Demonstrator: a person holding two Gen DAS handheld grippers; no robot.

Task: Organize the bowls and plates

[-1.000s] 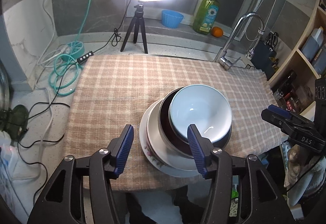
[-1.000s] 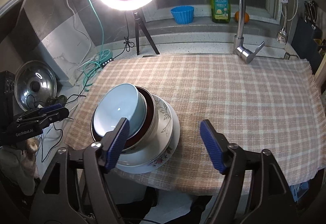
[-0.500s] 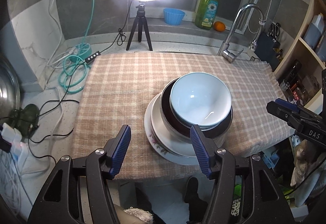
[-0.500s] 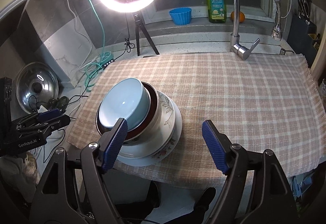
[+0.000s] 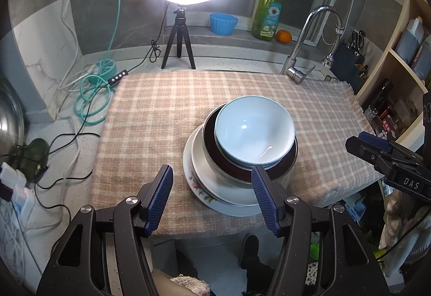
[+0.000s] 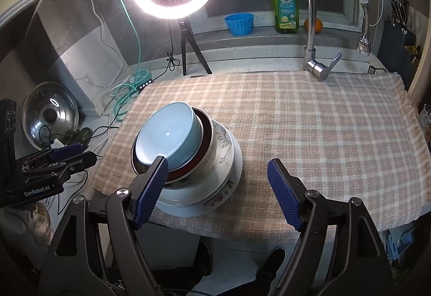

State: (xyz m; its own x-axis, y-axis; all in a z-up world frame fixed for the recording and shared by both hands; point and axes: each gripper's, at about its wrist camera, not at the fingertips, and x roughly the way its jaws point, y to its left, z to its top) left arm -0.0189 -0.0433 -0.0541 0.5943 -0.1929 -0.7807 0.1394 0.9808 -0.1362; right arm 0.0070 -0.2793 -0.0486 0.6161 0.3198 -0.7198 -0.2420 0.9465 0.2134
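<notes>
A stack of dishes stands near the front edge of the checked cloth [image 5: 161, 113]. A light blue bowl [image 5: 253, 129] lies on top, inside a dark-lined metal bowl [image 5: 212, 145], on a white bowl [image 5: 200, 161] and a floral plate [image 5: 192, 183]. The stack shows in the right wrist view too, with the blue bowl [image 6: 169, 134] uppermost. My left gripper [image 5: 212, 196] is open and empty, held just in front of the stack. My right gripper [image 6: 216, 189] is open and empty, in front of the stack's right side.
A ring light on a tripod [image 5: 179, 35], a blue cup [image 5: 223, 23], a green soap bottle [image 5: 269, 14] and an orange [image 5: 284, 36] stand at the back. A tap [image 5: 301, 53] is at the back right. Cables [image 5: 91, 99] and a pot lid [image 6: 49, 115] lie left. Shelves [image 5: 404, 80] stand right.
Both grippers have drawn back and up from the stack, which now looks smaller and farther away. Both stay open. The dishes have not moved.
</notes>
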